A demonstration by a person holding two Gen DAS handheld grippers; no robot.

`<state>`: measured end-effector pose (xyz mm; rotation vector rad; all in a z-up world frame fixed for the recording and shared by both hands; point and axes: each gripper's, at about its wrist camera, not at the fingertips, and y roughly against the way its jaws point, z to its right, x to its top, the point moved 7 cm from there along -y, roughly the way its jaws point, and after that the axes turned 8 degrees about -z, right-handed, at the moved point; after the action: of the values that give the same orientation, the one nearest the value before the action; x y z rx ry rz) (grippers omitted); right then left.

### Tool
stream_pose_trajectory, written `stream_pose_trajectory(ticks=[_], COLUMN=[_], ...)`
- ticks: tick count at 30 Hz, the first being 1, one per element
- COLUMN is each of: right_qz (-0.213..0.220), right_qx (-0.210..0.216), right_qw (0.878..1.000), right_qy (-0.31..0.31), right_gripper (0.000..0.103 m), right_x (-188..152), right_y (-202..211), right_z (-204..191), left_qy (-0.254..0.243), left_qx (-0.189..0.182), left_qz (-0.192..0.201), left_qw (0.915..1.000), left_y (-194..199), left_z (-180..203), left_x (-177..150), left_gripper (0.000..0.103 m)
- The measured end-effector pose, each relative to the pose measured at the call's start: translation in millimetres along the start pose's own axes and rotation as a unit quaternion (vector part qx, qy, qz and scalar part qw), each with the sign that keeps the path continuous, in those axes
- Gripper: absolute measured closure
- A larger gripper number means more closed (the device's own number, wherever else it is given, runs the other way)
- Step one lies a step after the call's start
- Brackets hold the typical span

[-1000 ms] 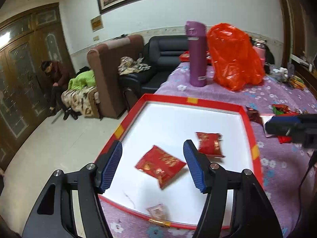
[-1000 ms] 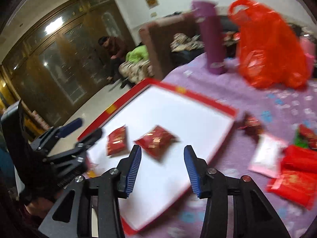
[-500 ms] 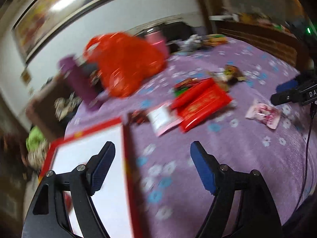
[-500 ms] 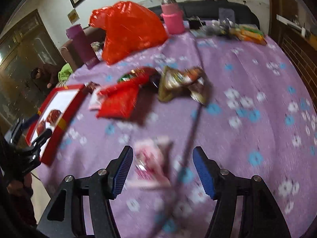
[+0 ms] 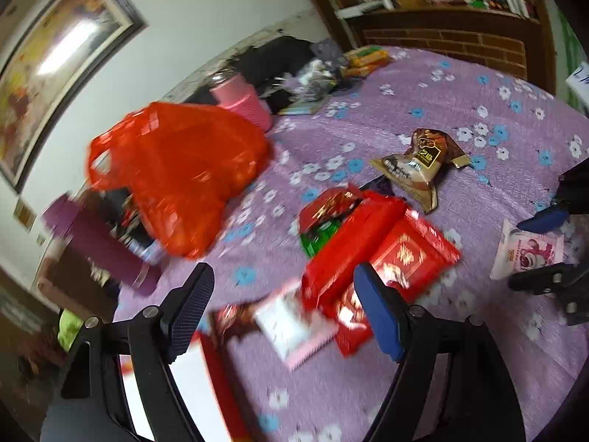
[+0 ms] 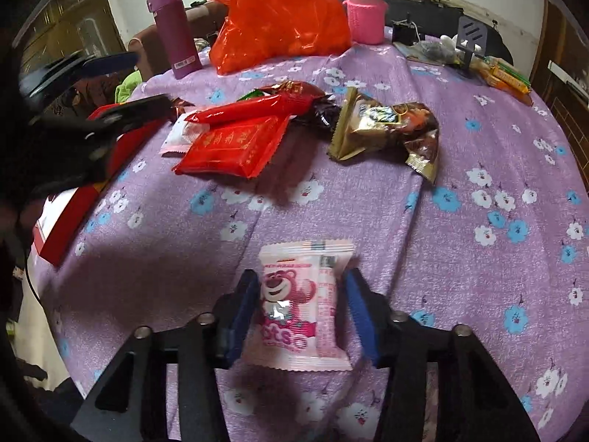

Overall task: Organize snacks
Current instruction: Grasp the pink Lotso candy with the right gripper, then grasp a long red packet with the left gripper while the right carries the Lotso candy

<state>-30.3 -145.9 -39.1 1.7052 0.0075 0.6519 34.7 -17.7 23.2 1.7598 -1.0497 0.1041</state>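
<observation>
A pink bear snack packet (image 6: 300, 302) lies on the purple flowered cloth between the fingers of my right gripper (image 6: 300, 307), which is open around it; it also shows in the left wrist view (image 5: 528, 252). My left gripper (image 5: 283, 307) is open and empty, above a white-pink packet (image 5: 294, 326) and red packets (image 5: 371, 254). A pile of red packets (image 6: 235, 143) and a brown-gold bag (image 6: 386, 123) lie mid-table. The red tray (image 6: 66, 217) with a white floor sits at the table's left edge.
An orange plastic bag (image 6: 279, 14), a purple bottle (image 6: 175, 33) and a pink flask (image 6: 364, 9) stand at the back. Small items and orange packets (image 6: 504, 75) lie at the back right. The table edge runs close on the left.
My right gripper has moved down over the pink bear packet, which now sits between its fingers. My left gripper has swung further right, from the tray toward the snack pile.
</observation>
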Motion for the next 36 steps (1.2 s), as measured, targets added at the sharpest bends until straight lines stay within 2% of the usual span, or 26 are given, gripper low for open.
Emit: stream_pose_trajectory(ticks=[4, 7, 9, 12, 15, 17, 20, 21, 24, 26, 27, 28, 29, 32, 36], right_qz=[0.015, 0.03, 0.039, 0.043, 0.047, 0.049, 0.05, 0.05, 0.05, 0.05, 0.05, 0.05, 0.049, 0.048, 0.046], right_qx=[0.02, 0.037, 0.05, 0.092, 0.141, 0.162, 0.166, 0.167, 0.175, 0.175, 0.171, 0.166, 0.161, 0.13, 0.088], right_qw=[1.0, 0.999, 0.998, 0.995, 0.988, 0.984, 0.983, 0.983, 0.981, 0.981, 0.982, 0.983, 0.984, 0.989, 0.995], right_qy=[-0.001, -0.002, -0.001, -0.019, -0.046, -0.058, -0.06, -0.06, -0.065, -0.065, -0.063, -0.06, -0.057, -0.042, -0.021], right_gripper=[0.061, 0.061, 0.059, 0.057, 0.057, 0.057, 0.057, 0.057, 0.057, 0.057, 0.057, 0.058, 0.058, 0.061, 0.062], right_x=[-4, -6, -6, -5, -5, -6, -6, -5, -5, -4, -4, -4, -4, -4, -5], right_y=[3, 5, 6, 6, 7, 7, 8, 7, 8, 8, 8, 8, 8, 8, 8], right_z=[6, 8, 10, 16, 25, 28, 28, 28, 28, 28, 28, 27, 25, 20, 9], left_qy=[-0.057, -0.102, -0.117, -0.129, -0.124, -0.106, -0.043, -0.033, -0.014, -0.002, 0.008, 0.021, 0.038, 0.072, 0.127], left_qx=[-0.046, -0.081, -0.1, -0.135, -0.173, -0.211, -0.259, -0.26, -0.269, -0.274, -0.283, -0.296, -0.302, -0.306, -0.312], left_qz=[-0.012, -0.029, -0.025, -0.03, -0.048, -0.075, -0.099, -0.093, -0.083, -0.081, -0.08, -0.079, -0.08, -0.09, -0.086], left_qw=[0.9972, 0.991, 0.9877, 0.982, 0.9759, 0.9689, 0.9598, 0.9604, 0.9593, 0.9584, 0.9559, 0.9518, 0.9492, 0.945, 0.9375], left_y=[-22, -36, -40, -45, -55, -65, -79, -78, -69, -62, -57, -53, -48, -41, -26], left_z=[18, 30, 33, 37, 45, 51, 53, 53, 54, 53, 51, 50, 48, 45, 42], left_x=[13, 16, 18, 24, 30, 31, 29, 27, 21, 18, 17, 16, 13, 0, -21], left_gripper=[0.025, 0.024, 0.021, 0.019, 0.012, 0.003, 0.002, 0.003, 0.017, 0.04, 0.049, 0.063, 0.07, 0.08, 0.085])
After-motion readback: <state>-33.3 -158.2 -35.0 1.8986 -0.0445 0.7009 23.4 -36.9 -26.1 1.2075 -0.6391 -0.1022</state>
